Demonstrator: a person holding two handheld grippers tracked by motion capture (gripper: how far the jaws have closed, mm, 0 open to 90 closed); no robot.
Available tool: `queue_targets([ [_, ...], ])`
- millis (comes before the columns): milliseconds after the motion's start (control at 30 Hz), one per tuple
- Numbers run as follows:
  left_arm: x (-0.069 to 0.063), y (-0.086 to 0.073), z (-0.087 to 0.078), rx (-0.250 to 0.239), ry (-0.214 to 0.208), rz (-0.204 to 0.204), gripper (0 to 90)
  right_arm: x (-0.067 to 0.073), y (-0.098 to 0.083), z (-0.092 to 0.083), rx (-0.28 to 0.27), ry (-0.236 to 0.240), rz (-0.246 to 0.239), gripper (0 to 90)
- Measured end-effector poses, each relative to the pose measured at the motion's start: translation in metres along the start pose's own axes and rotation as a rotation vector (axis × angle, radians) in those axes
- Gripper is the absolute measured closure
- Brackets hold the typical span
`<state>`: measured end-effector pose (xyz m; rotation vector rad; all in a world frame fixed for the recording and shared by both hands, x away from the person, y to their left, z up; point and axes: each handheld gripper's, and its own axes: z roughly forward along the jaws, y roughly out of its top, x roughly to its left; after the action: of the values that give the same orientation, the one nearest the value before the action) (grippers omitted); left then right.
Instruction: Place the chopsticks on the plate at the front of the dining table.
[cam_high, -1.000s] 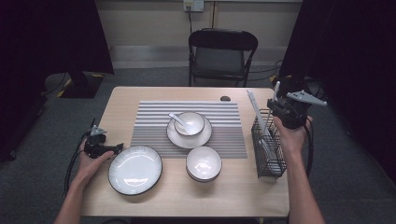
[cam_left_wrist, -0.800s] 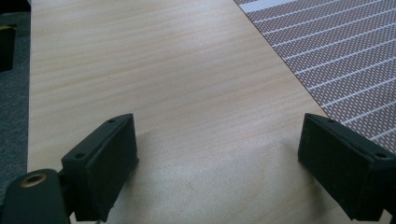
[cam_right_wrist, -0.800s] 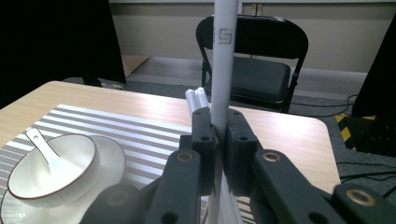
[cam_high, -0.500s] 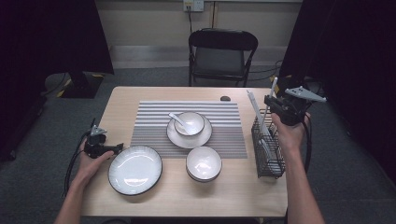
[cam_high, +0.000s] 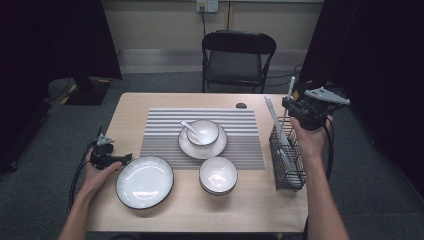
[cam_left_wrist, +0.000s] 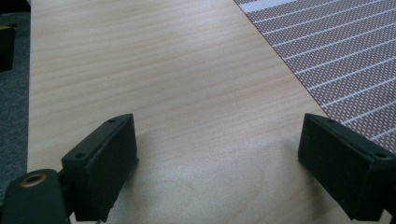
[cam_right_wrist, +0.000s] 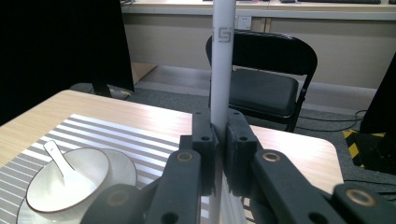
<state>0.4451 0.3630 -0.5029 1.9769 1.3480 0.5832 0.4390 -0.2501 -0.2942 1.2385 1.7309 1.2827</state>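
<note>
Your right gripper (cam_high: 295, 106) is up over the far end of the wire rack (cam_high: 286, 159) at the right edge of the table (cam_high: 150, 100). Its jaws are clamped tight on a white stick (cam_high: 288, 100), probably a chopstick. In the right gripper view the stick (cam_right_wrist: 221, 70) stands upright between the two pads, pinched at its lower part, with most of its length rising above them. A small square mark sits near its top. Its lower end drops out of sight behind the jaws, so I can't tell whether it touches the rack.

More white utensils lean inside the rack, angled toward the far left.

Your left gripper (cam_high: 112, 159) rests low at the table's left edge, just beside the big empty plate (cam_high: 145, 181). In the left gripper view its jaws stand wide apart with only bare wood between them, holding nothing. The corner of the striped mat (cam_left_wrist: 345, 51) shows off to that view's upper right.

Centre of the table: a bowl (cam_high: 202, 131) with a white spoon (cam_high: 189, 126) in it sits on a saucer (cam_high: 202, 145) on the mat. A second bowl (cam_high: 218, 175) sits nearer you, at the mat's near edge, between the plate and the rack.

A black folding chair (cam_high: 237, 57) stands beyond the far side of the table.
</note>
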Motion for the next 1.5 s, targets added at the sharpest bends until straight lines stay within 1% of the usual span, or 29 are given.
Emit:
queue_targets([
  [333, 0.000, 0.000, 0.000, 0.000, 0.000, 0.001, 11.3, 0.002, 0.007, -0.001, -0.014, 0.000, -0.007, 84.6],
  [400, 0.000, 0.000, 0.000, 0.000, 0.000, 0.001, 11.3, 0.003, 0.009, -0.003, -0.023, -0.019, -0.013, 84.6],
  [467, 0.000, 0.000, 0.000, 0.001, 0.000, 0.001, 11.3, 0.003, 0.013, -0.005, -0.037, -0.011, 0.001, 84.6],
  [533, 0.000, 0.000, 0.000, 0.000, -0.001, 0.001, 11.3, 0.004, 0.016, -0.004, -0.029, -0.013, -0.014, 84.6],
  [867, 0.000, 0.000, 0.000, 0.000, 0.002, -0.002, 11.1, 0.011, 0.025, -0.007, -0.044, -0.005, -0.032, 84.6],
  [1000, 0.001, 0.000, 0.000, 0.003, 0.008, -0.007, 10.7, 0.014, 0.029, -0.010, -0.061, 0.010, -0.032, 84.6],
  [1100, 0.001, 0.000, -0.002, 0.014, 0.011, -0.012, 11.6, 0.016, 0.031, -0.011, -0.075, 0.017, -0.021, 84.6],
  [1167, 0.002, 0.000, -0.003, 0.017, 0.012, -0.005, 12.3, 0.017, 0.031, -0.009, -0.079, 0.035, -0.004, 84.6],
  [1233, 0.003, 0.000, -0.004, 0.022, 0.004, -0.006, 15.5, 0.020, 0.030, -0.006, -0.076, 0.045, -0.005, 84.6],
  [1300, 0.003, 0.000, -0.005, 0.024, 0.003, 0.002, 16.1, 0.023, 0.028, -0.002, -0.071, 0.059, -0.003, 84.6],
  [1333, 0.003, 0.000, -0.005, 0.023, 0.002, 0.000, 16.5, 0.025, 0.027, 0.000, -0.067, 0.066, -0.002, 84.6],
  [1367, 0.004, 0.000, -0.006, 0.018, -0.002, 0.008, 18.6, 0.026, 0.027, 0.001, -0.065, 0.072, -0.003, 84.6],
  [1400, 0.004, 0.000, -0.007, 0.012, -0.012, 0.007, 21.4, 0.027, 0.026, 0.003, -0.061, 0.075, 0.000, 84.6],
  [1467, 0.003, 0.001, -0.009, -0.005, -0.003, 0.004, 18.9, 0.030, 0.026, 0.006, -0.062, 0.081, 0.001, 84.6],
  [1500, 0.004, 0.002, -0.011, -0.016, -0.006, 0.003, 19.4, 0.031, 0.025, 0.007, -0.060, 0.086, 0.003, 84.6],
])
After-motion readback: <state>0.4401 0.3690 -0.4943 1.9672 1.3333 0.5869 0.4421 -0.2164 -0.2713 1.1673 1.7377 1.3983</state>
